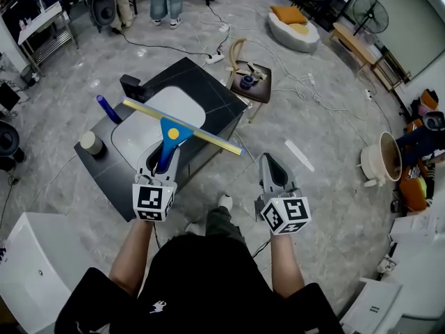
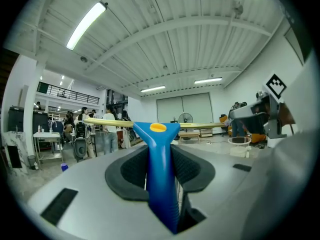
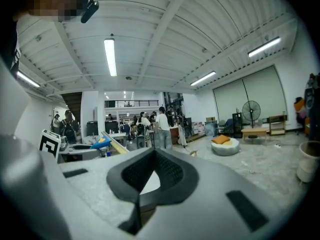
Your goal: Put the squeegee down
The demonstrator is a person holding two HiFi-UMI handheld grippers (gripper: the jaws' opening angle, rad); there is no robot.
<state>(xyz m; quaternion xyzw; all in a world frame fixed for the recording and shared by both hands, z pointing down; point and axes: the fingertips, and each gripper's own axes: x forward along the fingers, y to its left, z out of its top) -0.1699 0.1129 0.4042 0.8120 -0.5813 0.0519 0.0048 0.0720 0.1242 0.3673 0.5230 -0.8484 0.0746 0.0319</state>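
The squeegee (image 1: 174, 132) has a blue handle and a long yellow blade held crosswise above the white basin (image 1: 177, 103) of the black table (image 1: 208, 89). My left gripper (image 1: 161, 160) is shut on the blue handle; in the left gripper view the squeegee (image 2: 159, 134) stands upright between the dark pads (image 2: 125, 171), blade level at the top. My right gripper (image 1: 272, 161) hovers off the table's right side, over the floor, with nothing in it. Its pads (image 3: 175, 176) meet at the tips in the right gripper view.
On the table's left part stand a blue bottle (image 1: 108, 108), a round pale cup (image 1: 90, 142) and a black box (image 1: 132, 85). A small stool (image 1: 252, 81) sits beyond the table, a bucket (image 1: 386, 160) at right, a white cabinet (image 1: 28, 256) at lower left. People stand at the far end.
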